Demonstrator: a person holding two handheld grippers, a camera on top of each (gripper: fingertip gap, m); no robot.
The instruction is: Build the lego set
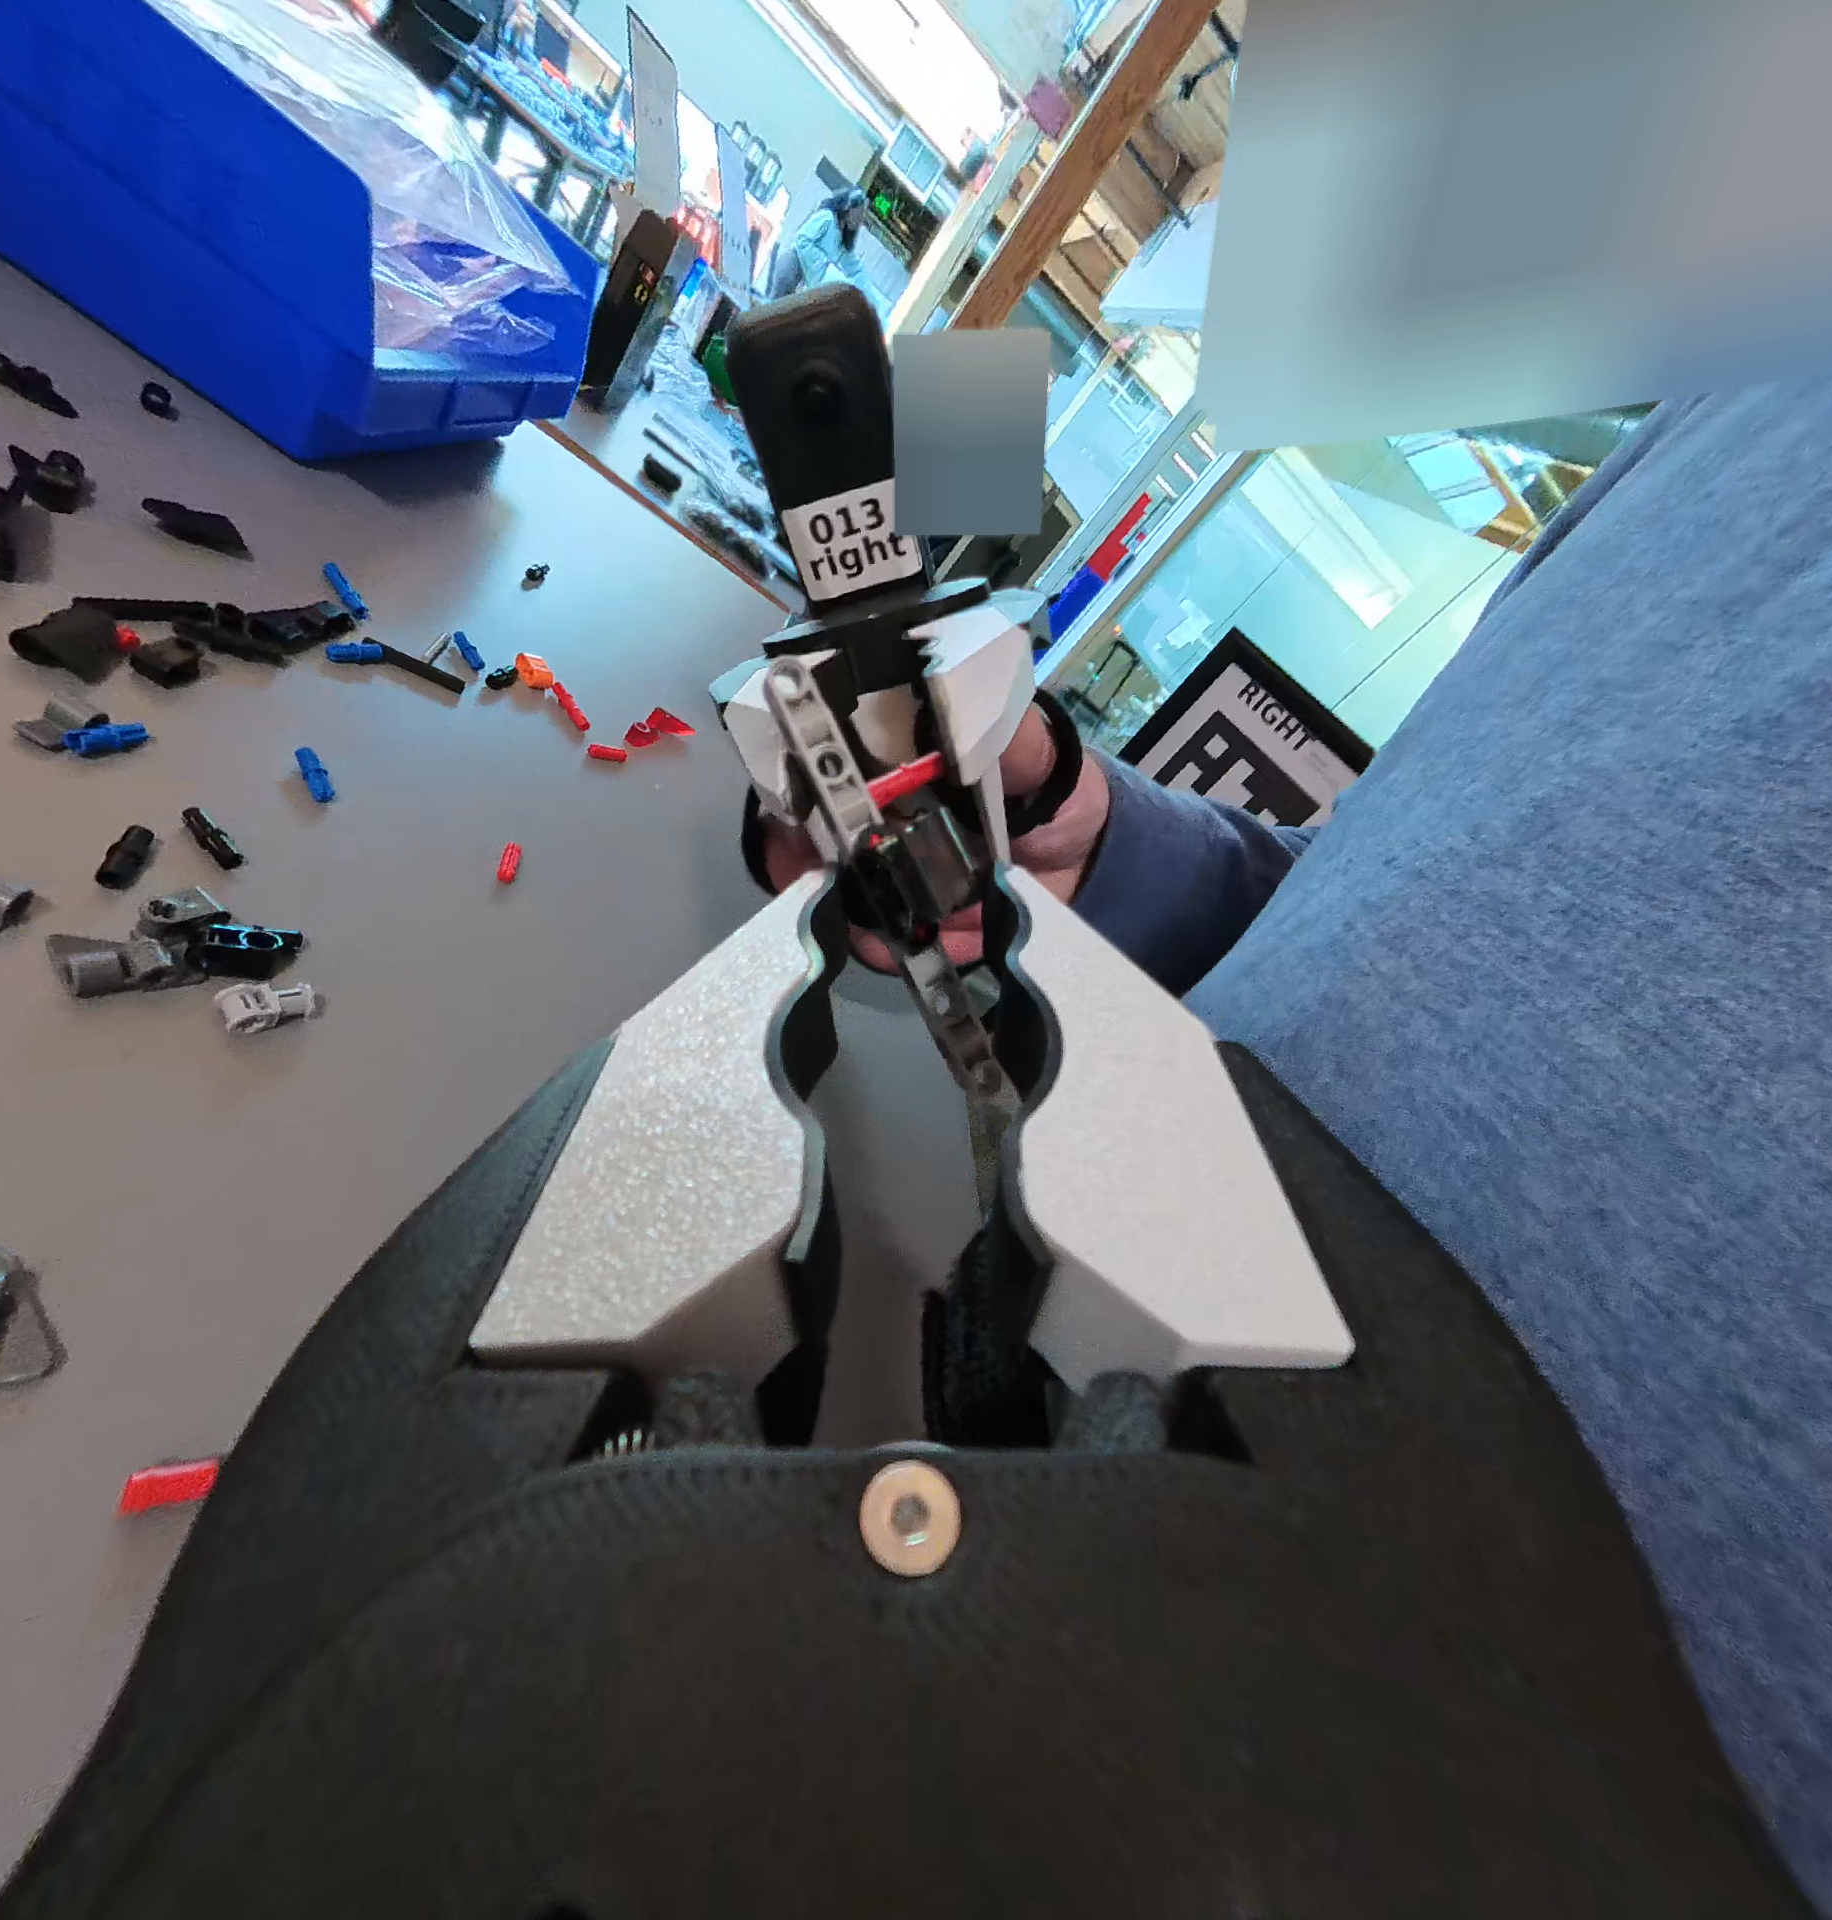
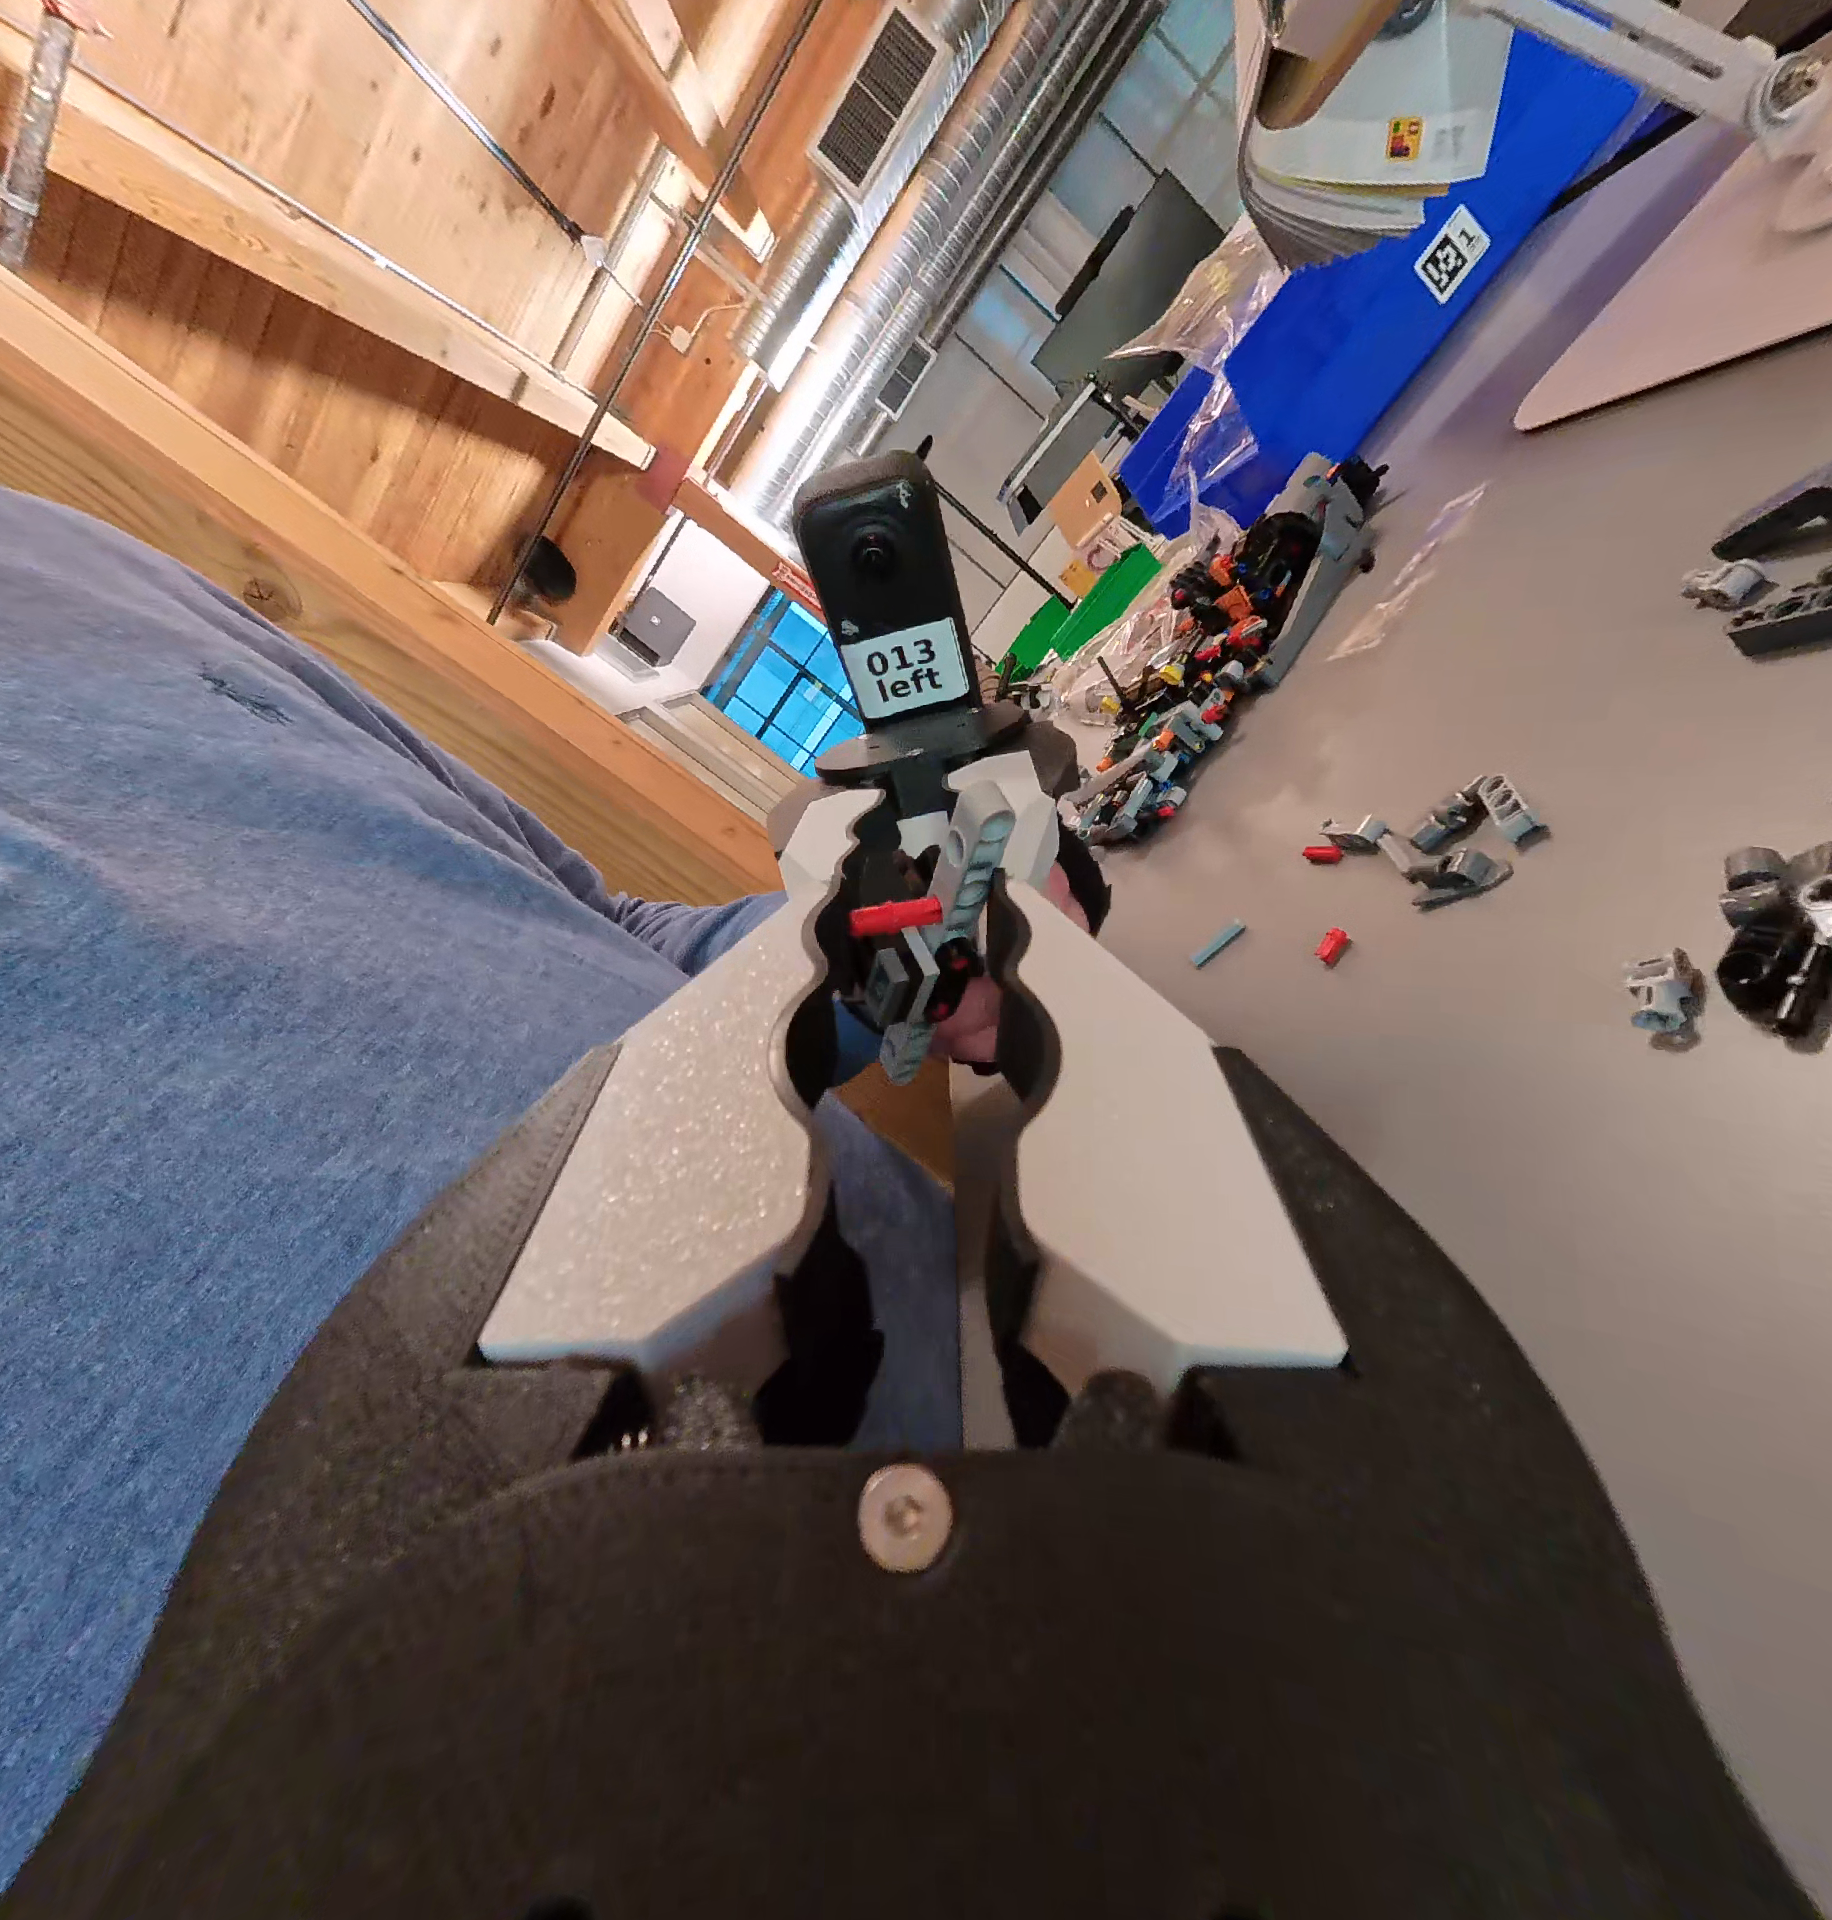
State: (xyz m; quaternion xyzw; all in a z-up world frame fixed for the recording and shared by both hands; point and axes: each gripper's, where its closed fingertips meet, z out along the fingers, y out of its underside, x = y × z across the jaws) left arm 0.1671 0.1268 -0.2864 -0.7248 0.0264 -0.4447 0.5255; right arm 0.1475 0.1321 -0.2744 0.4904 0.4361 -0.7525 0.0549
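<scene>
Between facing fingertips, above table: grey liftarm sub-assembly (image 1: 896, 883) with red axle (image 1: 907, 774) held jointly. Left gripper (image 1: 917, 914) clenched on black block end; right gripper (image 2: 917, 971) clamped on beam. Axle best kept aligned, pressure applied straight, twisting avoided.

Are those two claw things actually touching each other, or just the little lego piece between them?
Cannot tell. In both wrist views the left gripper and right gripper meet tip to tip around the small lego assembly, which hides any contact or gap between them.

Matt grey tabletop (image 1: 268, 1091); glossy plastic bricks (image 1: 314, 774) (blue pins); speckled gripper fingers (image 1: 663, 1174).
</scene>
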